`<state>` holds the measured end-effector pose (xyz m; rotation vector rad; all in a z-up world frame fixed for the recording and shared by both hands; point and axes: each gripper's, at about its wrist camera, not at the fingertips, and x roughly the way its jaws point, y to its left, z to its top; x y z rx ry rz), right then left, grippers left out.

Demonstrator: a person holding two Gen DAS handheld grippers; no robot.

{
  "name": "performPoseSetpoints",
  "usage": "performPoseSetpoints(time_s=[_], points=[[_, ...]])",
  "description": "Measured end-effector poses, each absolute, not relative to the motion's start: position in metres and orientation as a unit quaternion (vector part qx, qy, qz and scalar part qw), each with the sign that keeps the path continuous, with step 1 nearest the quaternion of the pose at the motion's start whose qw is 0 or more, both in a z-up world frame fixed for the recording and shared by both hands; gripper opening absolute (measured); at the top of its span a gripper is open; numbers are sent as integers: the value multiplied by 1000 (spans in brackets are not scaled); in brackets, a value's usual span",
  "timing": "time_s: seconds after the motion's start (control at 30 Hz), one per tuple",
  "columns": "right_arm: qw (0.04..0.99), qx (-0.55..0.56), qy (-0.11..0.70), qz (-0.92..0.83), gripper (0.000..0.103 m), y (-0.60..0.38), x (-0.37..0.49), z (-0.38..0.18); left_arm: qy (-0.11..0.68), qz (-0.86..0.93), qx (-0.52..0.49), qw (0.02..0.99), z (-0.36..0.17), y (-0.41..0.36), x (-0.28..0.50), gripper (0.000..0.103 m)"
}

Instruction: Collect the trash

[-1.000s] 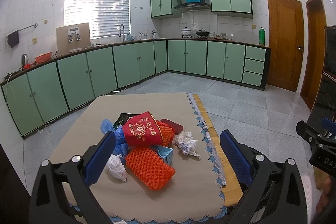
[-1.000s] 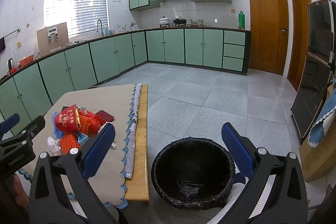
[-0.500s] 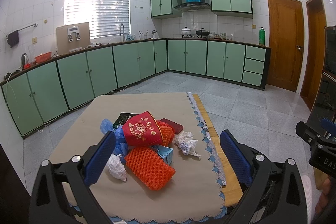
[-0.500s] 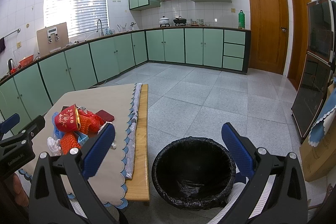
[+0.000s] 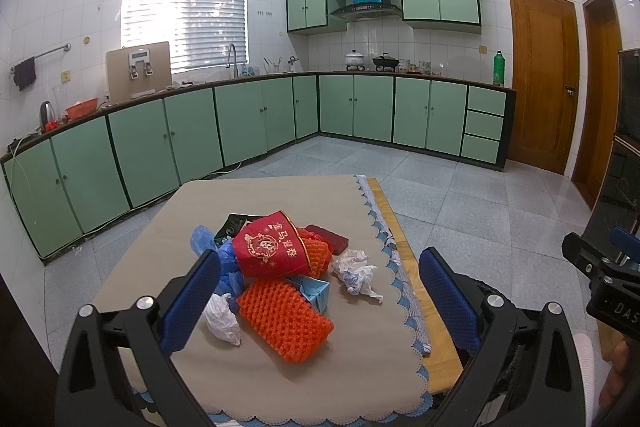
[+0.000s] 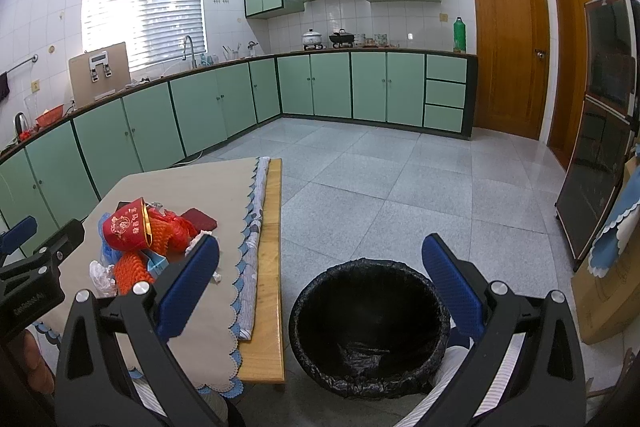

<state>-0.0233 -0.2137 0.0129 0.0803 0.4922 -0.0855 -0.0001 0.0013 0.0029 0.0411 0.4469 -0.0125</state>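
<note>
Both tongs gape empty: the trash heap sits ahead of the left one, the bin under the right.

Taking the trash heap as landmark: the left gripper (image 5: 320,287) hangs just short of its near edge, jaws spread wide, holding nothing. Nearest lies the orange foam net (image 5: 286,319), soft and waffled, its long axis slanting from near right to far left; a white plastic wad (image 5: 222,319) sits left of it, crumpled tissue (image 5: 356,277) right. Behind rises the red paper cup (image 5: 272,251), tipped on its side. The right gripper (image 6: 320,287), equally open and empty, is well right, over the black-lined bin (image 6: 370,323) on the floor beside the table (image 6: 268,307). The left looks nearer.
</note>
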Motion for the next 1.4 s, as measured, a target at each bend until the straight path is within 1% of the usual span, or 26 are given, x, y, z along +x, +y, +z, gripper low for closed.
performPoseSetpoints(time_s=[1.23,1.4], points=[[969,46,243,-29,98,-205,-16,9,222,-7,20,975,8,2,-1,97],[969,51,241,-16,98,-203,-9,6,217,6,15,976,2,21,6,97]])
